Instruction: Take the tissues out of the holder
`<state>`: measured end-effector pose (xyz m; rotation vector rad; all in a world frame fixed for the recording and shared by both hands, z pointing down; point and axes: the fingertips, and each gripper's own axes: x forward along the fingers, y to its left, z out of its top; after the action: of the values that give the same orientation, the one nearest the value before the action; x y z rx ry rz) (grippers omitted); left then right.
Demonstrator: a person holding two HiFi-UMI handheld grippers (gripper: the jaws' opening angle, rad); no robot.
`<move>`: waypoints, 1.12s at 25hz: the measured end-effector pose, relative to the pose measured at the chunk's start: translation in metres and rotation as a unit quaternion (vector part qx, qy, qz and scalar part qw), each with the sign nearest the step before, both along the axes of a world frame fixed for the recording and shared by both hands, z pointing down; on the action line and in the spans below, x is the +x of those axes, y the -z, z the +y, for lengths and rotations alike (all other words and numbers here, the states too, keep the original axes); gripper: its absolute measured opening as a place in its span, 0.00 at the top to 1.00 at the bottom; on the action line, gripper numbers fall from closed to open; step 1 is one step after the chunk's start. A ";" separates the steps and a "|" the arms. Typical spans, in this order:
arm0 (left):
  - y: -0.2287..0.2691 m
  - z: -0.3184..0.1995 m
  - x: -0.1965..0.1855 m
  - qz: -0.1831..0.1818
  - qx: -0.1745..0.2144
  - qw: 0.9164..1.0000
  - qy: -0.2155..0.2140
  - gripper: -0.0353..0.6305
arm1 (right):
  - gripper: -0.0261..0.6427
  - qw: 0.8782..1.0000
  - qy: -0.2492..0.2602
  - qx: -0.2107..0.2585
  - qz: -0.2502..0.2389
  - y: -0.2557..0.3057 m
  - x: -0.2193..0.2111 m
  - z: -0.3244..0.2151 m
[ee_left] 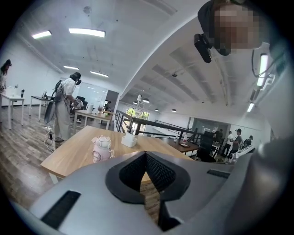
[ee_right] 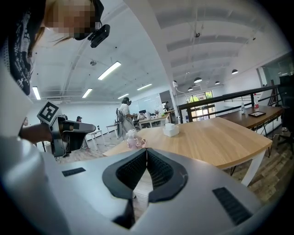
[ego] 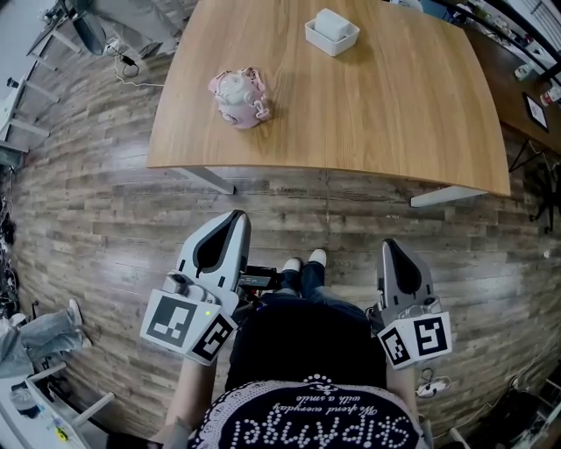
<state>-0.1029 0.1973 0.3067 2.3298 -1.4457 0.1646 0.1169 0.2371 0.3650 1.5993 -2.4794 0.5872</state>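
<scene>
The tissues (ego: 330,24) are a small white stack. They sit in a white holder (ego: 317,37) on the far side of the tabletop (ego: 386,114). The far end of the tabletop is cut off at the top of the head view. A pink thing (ego: 239,96) stands well apart from the holder, and it is hard to tell what it is. Both tools hang low over the wood floor (ego: 105,202), short of the tabletop. The left tool (ego: 235,219) has its jaws pressed together on nothing. The right tool (ego: 390,248) is the same.
</scene>
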 end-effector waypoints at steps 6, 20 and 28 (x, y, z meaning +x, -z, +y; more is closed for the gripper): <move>0.000 -0.006 0.007 0.000 0.004 1.000 0.005 0.94 | 0.94 1.000 -0.002 0.009 0.003 0.001 0.011 -0.009; 0.002 -0.015 0.027 0.003 0.015 1.000 0.023 0.94 | 0.94 0.999 0.019 0.023 0.012 0.003 0.033 -0.023; 0.001 -0.022 0.040 0.004 0.013 1.000 0.003 0.94 | 0.94 1.000 -0.002 0.017 0.004 -0.001 0.041 -0.021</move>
<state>-0.0628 0.1748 0.3062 2.3442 -1.4584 0.1356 0.1578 0.2165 0.3659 1.6152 -2.4945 0.5422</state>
